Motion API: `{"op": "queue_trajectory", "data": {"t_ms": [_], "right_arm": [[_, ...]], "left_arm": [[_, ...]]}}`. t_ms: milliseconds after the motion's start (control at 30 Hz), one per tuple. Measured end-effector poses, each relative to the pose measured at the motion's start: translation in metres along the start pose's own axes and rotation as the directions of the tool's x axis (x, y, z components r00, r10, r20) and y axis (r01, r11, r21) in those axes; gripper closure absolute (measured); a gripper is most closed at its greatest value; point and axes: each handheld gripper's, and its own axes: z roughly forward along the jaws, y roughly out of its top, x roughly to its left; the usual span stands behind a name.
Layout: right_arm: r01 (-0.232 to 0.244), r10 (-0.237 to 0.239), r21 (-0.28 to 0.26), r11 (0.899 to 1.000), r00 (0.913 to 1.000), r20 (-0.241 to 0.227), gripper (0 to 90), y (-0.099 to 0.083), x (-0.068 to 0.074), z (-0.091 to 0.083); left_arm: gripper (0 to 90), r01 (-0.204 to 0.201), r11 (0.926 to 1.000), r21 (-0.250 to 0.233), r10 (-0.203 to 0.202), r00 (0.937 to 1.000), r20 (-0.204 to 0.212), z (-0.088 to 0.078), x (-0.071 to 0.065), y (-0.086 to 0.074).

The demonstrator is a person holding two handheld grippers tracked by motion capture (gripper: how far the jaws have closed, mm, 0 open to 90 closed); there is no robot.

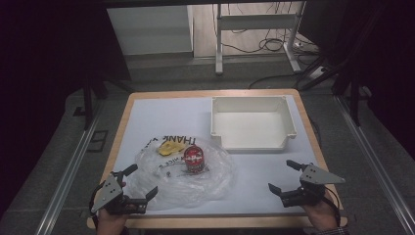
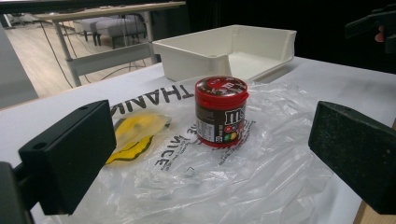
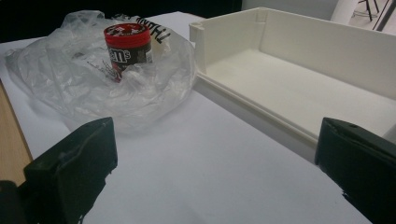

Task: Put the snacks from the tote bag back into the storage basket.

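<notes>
Both claws, the left gripper (image 1: 141, 185) and the right gripper (image 1: 283, 176), were wide open and held nothing, so the next job was probably grabbing the red candy jar (image 2: 220, 112) standing on the plastic bag (image 1: 215, 183) near the white tray (image 1: 289, 125).

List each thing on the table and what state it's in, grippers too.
Jar: upright on the bag, red lid on.
Bag: crumpled, lying flat.
Tray: empty, beside the bag.
Left gripper: open, holding nothing, at the bag's edge.
Right gripper: open, holding nothing.
</notes>
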Motion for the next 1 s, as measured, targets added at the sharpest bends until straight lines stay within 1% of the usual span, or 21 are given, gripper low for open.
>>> {"op": "queue_trajectory", "data": {"t_ms": [167,267,300,367,567,667,767,933,967,1000], "right_arm": [[-0.014,0.014,0.002,1.0,0.9998,-0.011,0.0,0.001,0.001,0.002],[-0.009,0.009,0.007,1.0,0.9999,-0.012,0.0,0.003,0.003,0.004],[-0.007,0.007,0.01,1.0,0.9998,-0.021,0.0,0.004,0.004,0.006],[-0.007,0.007,0.012,1.0,0.9997,-0.023,0.0,0.005,0.004,0.006],[0.025,-0.024,0.026,0.999,0.9991,-0.035,0.0,0.009,0.007,0.012],[0.019,-0.018,0.03,0.999,0.9989,-0.042,0.0,0.009,0.007,0.013],[0.029,-0.027,0.039,0.999,0.9982,-0.053,0.0,0.011,0.008,0.016],[0.021,-0.018,0.048,0.999,0.9973,-0.071,0.0,0.014,0.01,0.019],[0.019,-0.015,0.053,0.998,0.9973,-0.071,0.0,0.014,0.01,0.019],[0.007,-0.002,0.067,0.998,0.9975,-0.071,0.0,0.016,0.011,0.021]], "left_arm": [[0.7,-0.002,1.0,0.002,0.002,1.0,0.001,0.0,0.0,0.0],[0.7,-0.002,1.0,0.002,0.002,1.0,0.0,0.0,0.0,0.0],[0.7,-0.002,1.0,0.002,0.002,1.0,0.0,0.0,0.0,0.0],[0.7,-0.002,1.0,0.002,0.002,1.0,0.0,0.0,0.0,0.0],[0.7,-0.004,1.0,0.003,0.004,1.0,0.0,0.0,0.0,0.0],[0.7,-0.005,1.0,0.002,0.005,1.0,0.0,0.0,0.0,0.0],[0.7,-0.006,1.0,0.002,0.006,1.0,0.0,0.0,-0.001,0.0],[0.7,-0.006,1.0,0.002,0.006,1.0,-0.001,0.0,-0.001,0.0],[0.7,-0.006,1.0,0.002,0.006,1.0,-0.001,0.0,-0.001,0.0],[0.7,-0.007,1.0,0.003,0.007,1.0,-0.001,0.0,-0.001,0.0]]}}
